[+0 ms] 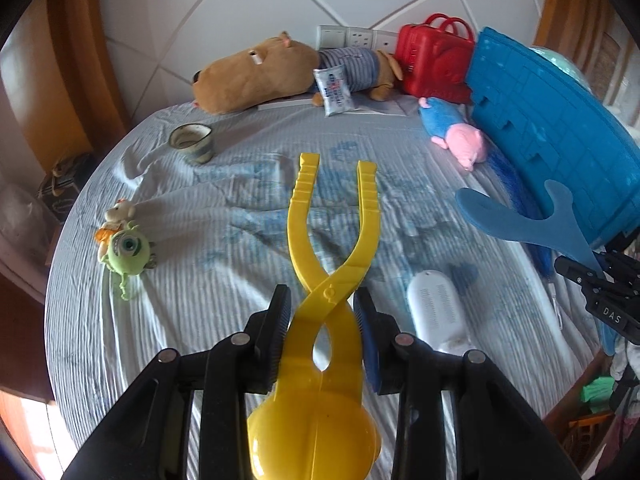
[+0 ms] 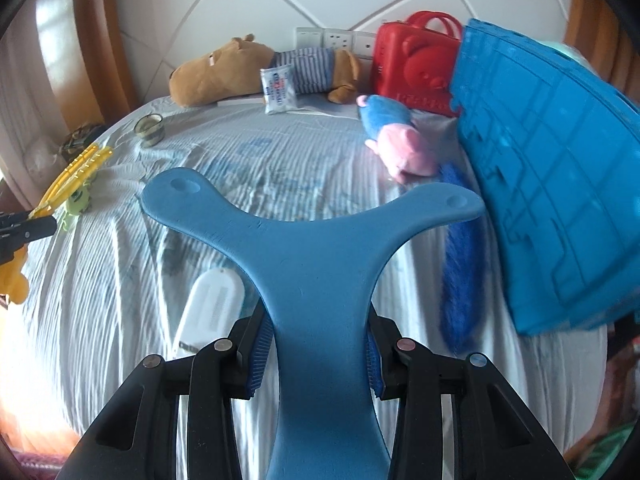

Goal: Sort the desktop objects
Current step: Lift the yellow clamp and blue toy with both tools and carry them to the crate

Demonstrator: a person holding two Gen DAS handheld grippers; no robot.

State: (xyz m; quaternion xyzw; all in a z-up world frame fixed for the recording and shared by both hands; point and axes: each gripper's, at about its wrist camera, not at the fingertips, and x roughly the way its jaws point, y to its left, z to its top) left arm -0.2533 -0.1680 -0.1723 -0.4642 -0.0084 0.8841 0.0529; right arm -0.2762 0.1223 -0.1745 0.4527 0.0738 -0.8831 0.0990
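Striped sheet, tiled wall, left tool pinching yellow tongs, right tool pinching blue boomerang

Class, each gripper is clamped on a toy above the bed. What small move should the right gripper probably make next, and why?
Probably carry the blue boomerang rightward toward the blue crate. The right gripper is already shut on it, it is lifted off the sheet, and the crate stands close on that side, looking like the sorting bin.
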